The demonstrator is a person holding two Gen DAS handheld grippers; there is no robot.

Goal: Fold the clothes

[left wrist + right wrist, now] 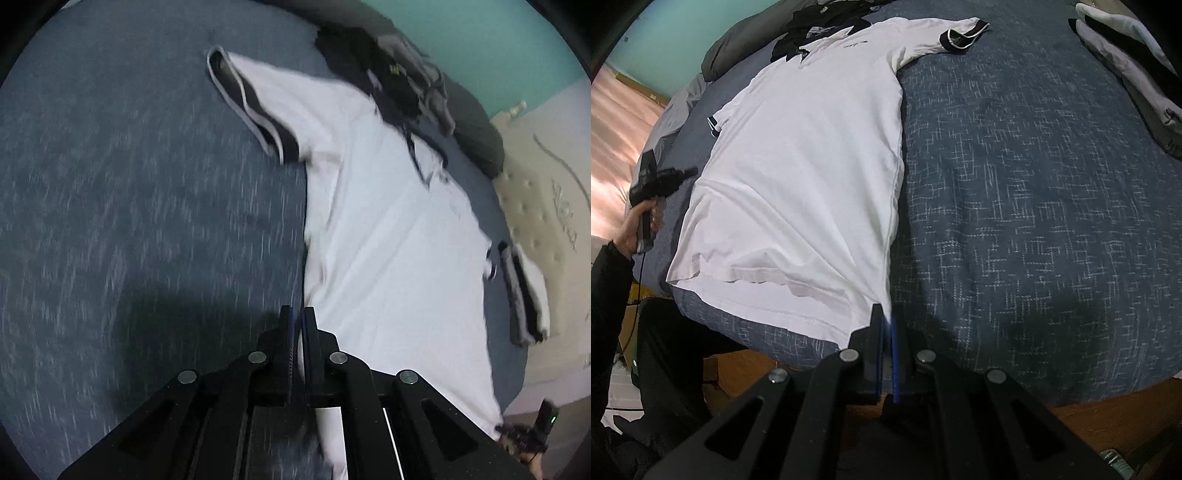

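Barely started tbh: the white shirt (798, 166) is lying flat, unfolded on the blue bedspread (1034, 184), w/ the right gripper (886, 314) pinching its hem corner and the left gripper (298, 314) nipping cloth opposite, so all folds are waiting.

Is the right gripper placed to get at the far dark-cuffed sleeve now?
Probably not yet. The right gripper is shut on the white shirt at its hem corner, and that sleeve lies far up the bed, uncovered; it would need to let go first.
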